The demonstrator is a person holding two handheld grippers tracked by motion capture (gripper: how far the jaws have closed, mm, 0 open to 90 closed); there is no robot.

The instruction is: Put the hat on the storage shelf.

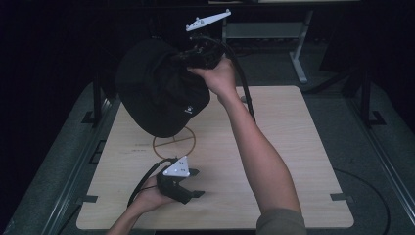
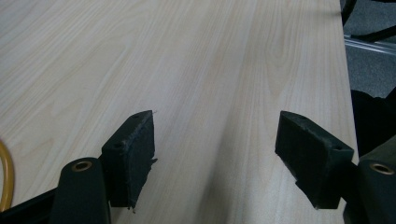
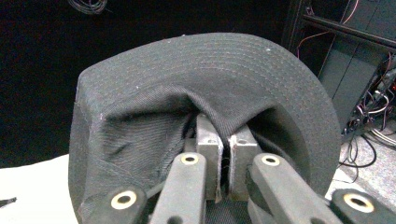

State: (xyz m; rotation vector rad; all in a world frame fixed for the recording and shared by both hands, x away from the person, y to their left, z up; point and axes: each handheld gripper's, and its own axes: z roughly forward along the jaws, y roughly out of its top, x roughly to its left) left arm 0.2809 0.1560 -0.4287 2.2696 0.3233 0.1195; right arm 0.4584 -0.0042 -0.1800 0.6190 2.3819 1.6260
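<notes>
Right claw (image 3: 225,163) clamped tight on the black cap (image 1: 159,88), lifted above the far left of the surface (image 1: 293,147) | left claw (image 1: 193,182) spread wide, low over the near edge, holding nothing | yellow ring mark (image 1: 174,143) under the cap

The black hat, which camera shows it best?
The high view: there the whole black hat hangs in the air above the table, held by the right tongs. The right gripper view is very close, showing its brim and pinched cloth. In the left gripper view I cannot pick it out.
</notes>
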